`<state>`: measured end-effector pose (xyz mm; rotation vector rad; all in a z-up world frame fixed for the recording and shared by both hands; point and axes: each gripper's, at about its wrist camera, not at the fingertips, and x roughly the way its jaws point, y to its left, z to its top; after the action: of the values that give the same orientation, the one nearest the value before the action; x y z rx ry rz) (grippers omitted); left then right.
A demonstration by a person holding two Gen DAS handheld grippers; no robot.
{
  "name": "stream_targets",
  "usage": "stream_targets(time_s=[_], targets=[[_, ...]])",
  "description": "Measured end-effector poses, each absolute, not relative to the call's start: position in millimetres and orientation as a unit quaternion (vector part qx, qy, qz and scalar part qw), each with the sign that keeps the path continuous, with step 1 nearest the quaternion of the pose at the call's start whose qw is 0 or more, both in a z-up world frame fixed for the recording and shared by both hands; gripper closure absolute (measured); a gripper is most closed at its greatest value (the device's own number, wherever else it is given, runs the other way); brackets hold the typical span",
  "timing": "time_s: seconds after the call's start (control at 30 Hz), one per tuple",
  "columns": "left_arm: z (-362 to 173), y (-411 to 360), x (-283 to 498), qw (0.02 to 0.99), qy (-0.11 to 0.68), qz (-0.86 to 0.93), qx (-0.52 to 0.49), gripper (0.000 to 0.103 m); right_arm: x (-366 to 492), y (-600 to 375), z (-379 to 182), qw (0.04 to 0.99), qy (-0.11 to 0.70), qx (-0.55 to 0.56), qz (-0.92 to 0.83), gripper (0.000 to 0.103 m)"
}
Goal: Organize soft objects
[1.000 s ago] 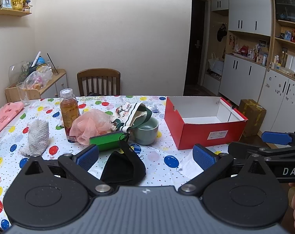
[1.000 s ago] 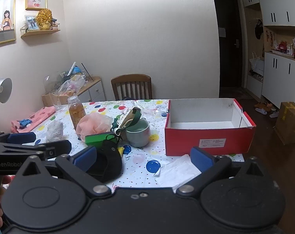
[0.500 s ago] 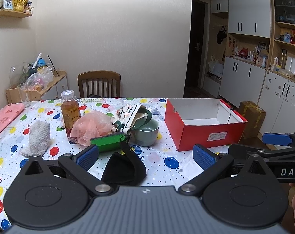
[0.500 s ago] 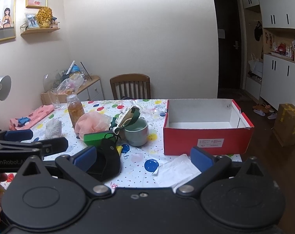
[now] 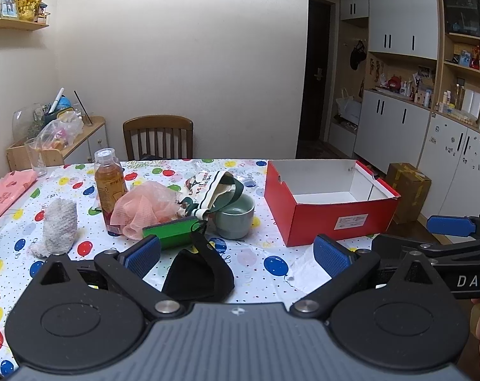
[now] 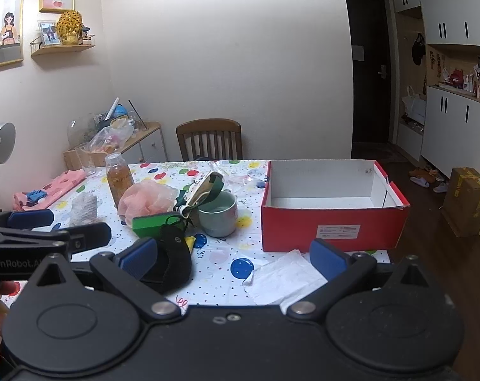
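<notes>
The black face mask (image 5: 198, 274) lies on the balloon-print tablecloth (image 5: 17, 247) just ahead of your left gripper (image 5: 236, 254), between its two blue pads and nearer the left one. From your right gripper (image 6: 233, 255) the same mask sits right by the left pad. A white tissue (image 6: 284, 277) lies flat just in front of the right pad of that gripper.

Beyond the mask, a green sponge block (image 5: 171, 231) rests past the left pad of your left gripper, touching the mask's ear loop. Behind it is a pink mesh bath puff (image 5: 144, 204), and further left a white fluffy cloth (image 5: 60, 222) lies well outside the fingers. A patterned pouch with a green strap (image 5: 212, 189) leans over the rim of a pale green cup (image 5: 235, 216), straight ahead between the pads. An amber drink bottle (image 5: 109, 187) stands upright behind the puff.

The red shoebox (image 5: 332, 219), open and white inside, sits ahead of the right pads of both grippers.

Both of your grippers have their fingers spread wide with nothing between them, and both are held short of the table's near edge.
</notes>
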<state>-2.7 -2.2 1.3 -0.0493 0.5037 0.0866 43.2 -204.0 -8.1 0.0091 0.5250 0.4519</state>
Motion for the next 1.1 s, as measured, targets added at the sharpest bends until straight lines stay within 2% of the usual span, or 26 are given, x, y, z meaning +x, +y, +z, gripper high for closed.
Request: stream_targets(time_s=[0.27,0.47,1.07,1.1], targets=[[-1,-4,8,0.967,0.25,0.031,-0.021,0.0,50,-206,-8,0.94,0.261,-0.001,0.221,0.001],[-17,4,29,0.961,0.274,0.026,-0.02,0.0,66,-203,-27,0.928,0.302,-0.012,0.218,0.001],[-126,50,124,0.925,0.38,-0.017,0.008,0.001,156,-172,-122,0.903,0.403,-0.063,0.137,0.007],[-131,51,128,0.924,0.383,-0.02,0.011,0.004,162,-172,-127,0.901,0.407,-0.065,0.133,0.01]])
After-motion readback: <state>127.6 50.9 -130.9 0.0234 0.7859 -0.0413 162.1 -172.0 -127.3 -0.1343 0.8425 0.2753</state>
